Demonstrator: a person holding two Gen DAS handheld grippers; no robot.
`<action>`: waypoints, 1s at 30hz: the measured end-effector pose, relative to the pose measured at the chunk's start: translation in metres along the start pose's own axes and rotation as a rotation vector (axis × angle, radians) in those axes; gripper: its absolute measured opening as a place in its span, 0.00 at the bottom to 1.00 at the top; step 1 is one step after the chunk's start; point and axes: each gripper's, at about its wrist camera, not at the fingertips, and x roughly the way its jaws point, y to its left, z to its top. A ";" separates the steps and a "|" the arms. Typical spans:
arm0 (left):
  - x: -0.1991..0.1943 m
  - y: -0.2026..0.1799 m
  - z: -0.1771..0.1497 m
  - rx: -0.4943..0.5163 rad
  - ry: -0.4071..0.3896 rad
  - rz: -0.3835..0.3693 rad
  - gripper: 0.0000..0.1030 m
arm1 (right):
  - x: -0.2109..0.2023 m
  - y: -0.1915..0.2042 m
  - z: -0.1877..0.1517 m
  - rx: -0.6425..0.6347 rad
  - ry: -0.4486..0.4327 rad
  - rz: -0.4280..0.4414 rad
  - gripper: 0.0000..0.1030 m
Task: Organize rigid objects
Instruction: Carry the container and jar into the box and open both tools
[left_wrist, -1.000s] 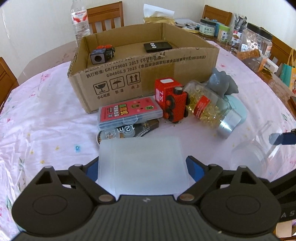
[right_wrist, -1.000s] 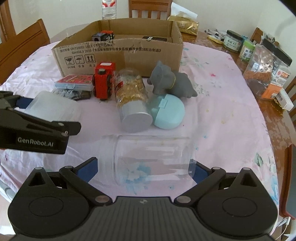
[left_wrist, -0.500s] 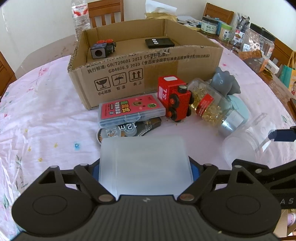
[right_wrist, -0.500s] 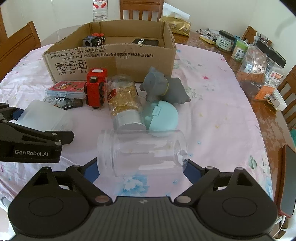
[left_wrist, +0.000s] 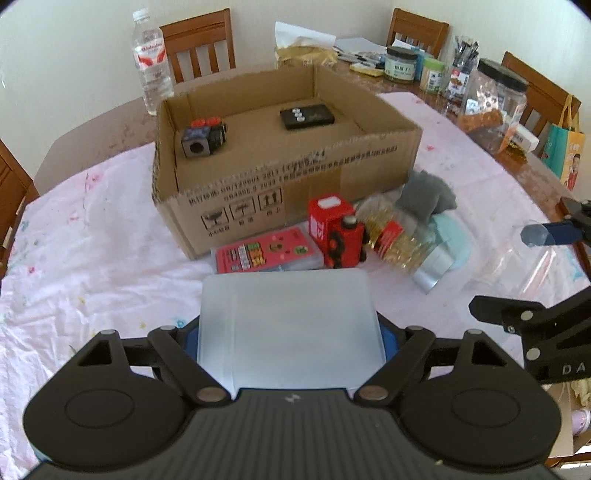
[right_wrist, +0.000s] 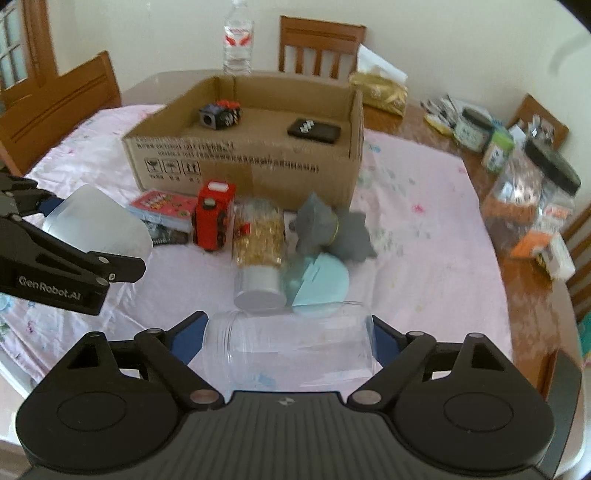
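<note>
Both hands are in the carry step of the sorting job, each with its own item lifted clear of the pink flowered tablecloth (left_wrist: 92, 258). The left gripper (left_wrist: 290, 332) has its jaws set fairly wide and clamped on the sides of a frosted translucent plastic box (left_wrist: 290, 325), held flat in front of the camera. The right gripper (right_wrist: 290, 339) has its jaws still closing a little around an empty clear plastic jar (right_wrist: 299, 343) lying sideways between the blue pads, mouth toward the left pad; the pads look to be touching both its ends. The open cardboard box (left_wrist: 295, 173) stands ahead in the middle of the table and already holds a dark fidget cube (left_wrist: 203, 138) and a black remote (left_wrist: 306, 116). A red toy train (left_wrist: 336, 232), a bottle of golden capsules (left_wrist: 399, 240), a grey plush toy (right_wrist: 328, 229), a pale blue case (right_wrist: 321, 284) and a red card case (left_wrist: 267, 251) lie clustered just in front of the box wall. The next move probably calls for carrying both items forward over the near wall, keeping the two grippers apart, and releasing each on bare cardboard between the cube and the remote.
</note>
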 end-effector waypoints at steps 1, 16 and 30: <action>-0.003 0.000 0.003 -0.003 -0.002 0.004 0.81 | -0.001 -0.002 0.002 -0.012 -0.007 0.006 0.90; -0.032 0.005 0.063 -0.057 -0.076 0.058 0.82 | -0.017 -0.033 0.047 -0.118 -0.087 0.143 0.90; 0.026 0.036 0.128 -0.042 -0.130 0.079 0.82 | -0.005 -0.048 0.109 -0.066 -0.161 0.080 0.90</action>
